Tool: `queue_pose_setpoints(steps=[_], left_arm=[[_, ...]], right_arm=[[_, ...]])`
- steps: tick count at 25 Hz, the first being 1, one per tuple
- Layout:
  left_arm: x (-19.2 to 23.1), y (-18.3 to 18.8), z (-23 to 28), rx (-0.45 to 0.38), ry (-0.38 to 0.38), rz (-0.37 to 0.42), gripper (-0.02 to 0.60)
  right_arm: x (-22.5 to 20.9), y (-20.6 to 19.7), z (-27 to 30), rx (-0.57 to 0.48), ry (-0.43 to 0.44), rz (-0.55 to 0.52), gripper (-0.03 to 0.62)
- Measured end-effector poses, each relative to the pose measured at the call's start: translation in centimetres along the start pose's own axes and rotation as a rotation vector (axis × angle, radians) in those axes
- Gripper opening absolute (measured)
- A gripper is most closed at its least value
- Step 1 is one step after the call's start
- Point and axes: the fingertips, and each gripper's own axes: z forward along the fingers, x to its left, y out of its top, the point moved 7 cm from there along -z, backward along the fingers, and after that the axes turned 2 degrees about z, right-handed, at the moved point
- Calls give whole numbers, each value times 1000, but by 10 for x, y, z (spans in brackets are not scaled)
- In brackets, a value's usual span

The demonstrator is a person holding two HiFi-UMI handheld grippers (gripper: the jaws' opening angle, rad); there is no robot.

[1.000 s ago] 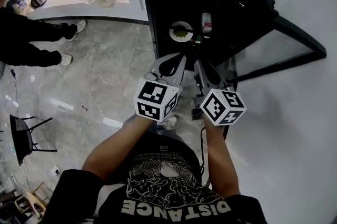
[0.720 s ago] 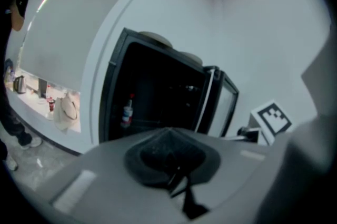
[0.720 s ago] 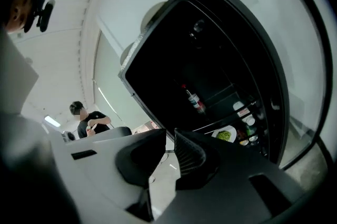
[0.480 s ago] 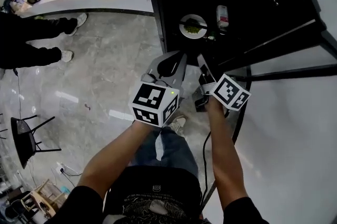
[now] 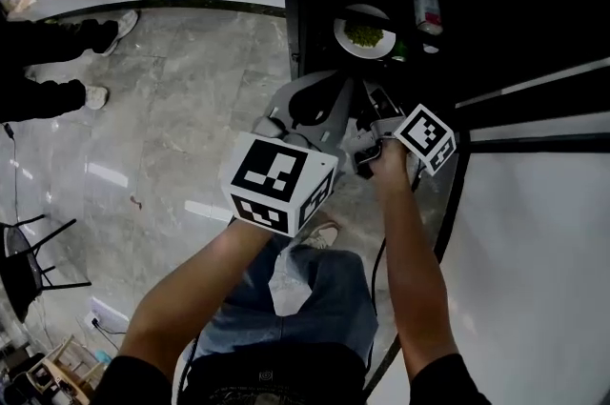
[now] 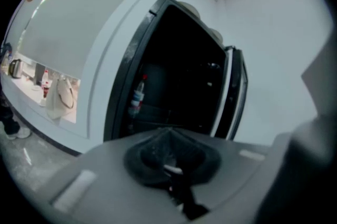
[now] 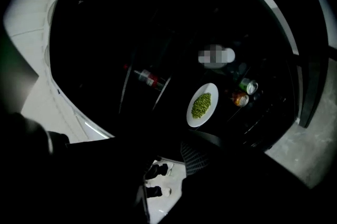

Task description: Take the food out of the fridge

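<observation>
The round white plate of green food (image 7: 202, 104) rests inside the open black fridge (image 6: 126, 67), unobstructed ahead of the right gripper (image 7: 167, 150), jaws parted and empty; left gripper (image 6: 169, 136) jaws closed, empty.

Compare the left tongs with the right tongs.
The left tongs are shut; the right tongs stand open. The left tongs aim toward a bottle; the right tongs aim toward the plate of green food. Both are empty.
</observation>
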Motion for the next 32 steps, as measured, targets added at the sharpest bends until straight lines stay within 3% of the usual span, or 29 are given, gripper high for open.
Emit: queue_pose_setpoints(steps=[4, 9, 15, 17, 21, 32], left_arm=[[14, -28, 8, 10, -17, 18, 2], [31, -50, 10, 22, -13, 36, 2], [47, -62, 6, 38, 8, 33, 2], [49, -62, 5, 39, 10, 30, 2], [51, -62, 6, 42, 7, 22, 2], [56, -68, 2, 67, 14, 5, 2]], right_arm=[[-43, -3, 35, -33, 6, 132, 125], [-79, 3, 69, -85, 16, 257, 132], [-89, 15, 90, -123, 29, 359, 127], [-91, 15, 92, -123, 12, 392, 97], [-100, 15, 97, -119, -8, 439, 18], [-97, 12, 86, -136, 98, 424, 8]])
